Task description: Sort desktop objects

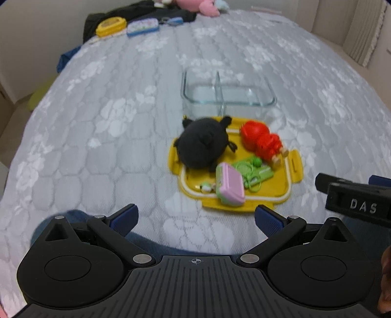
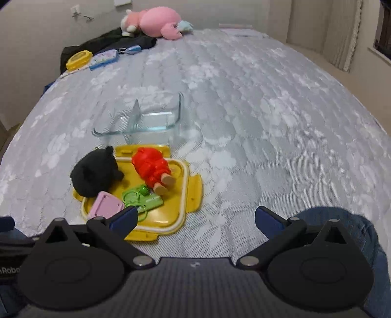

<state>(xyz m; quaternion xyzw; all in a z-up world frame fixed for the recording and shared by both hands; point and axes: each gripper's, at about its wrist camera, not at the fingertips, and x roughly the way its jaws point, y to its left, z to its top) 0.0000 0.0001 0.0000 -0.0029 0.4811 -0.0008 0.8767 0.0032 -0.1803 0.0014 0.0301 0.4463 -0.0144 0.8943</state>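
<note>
A yellow lid [image 1: 268, 193] [image 2: 171, 217] lies on the grey bedspread and bears a black plush toy [image 1: 202, 144] [image 2: 95, 171], a red figurine [image 1: 261, 141] [image 2: 151, 166], a pink-and-green case [image 1: 231, 186] [image 2: 105, 205] and a green key ring item [image 1: 254, 173] [image 2: 144, 198]. Behind the lid stands a clear glass container [image 1: 227, 90] [image 2: 146, 119] with a divider. My left gripper [image 1: 195, 217] is open and empty, just short of the lid. My right gripper [image 2: 195, 217] is open and empty, to the right of the lid; it also shows in the left wrist view [image 1: 354, 198].
At the far end of the bed lie a yellow box [image 1: 111, 25] [image 2: 78, 58], a blue tin [image 1: 143, 28] [image 2: 103, 58], dark clothing [image 2: 117, 41] and a pink plush [image 2: 156, 22]. A jeans-clad knee [image 2: 342, 220] is under the right gripper.
</note>
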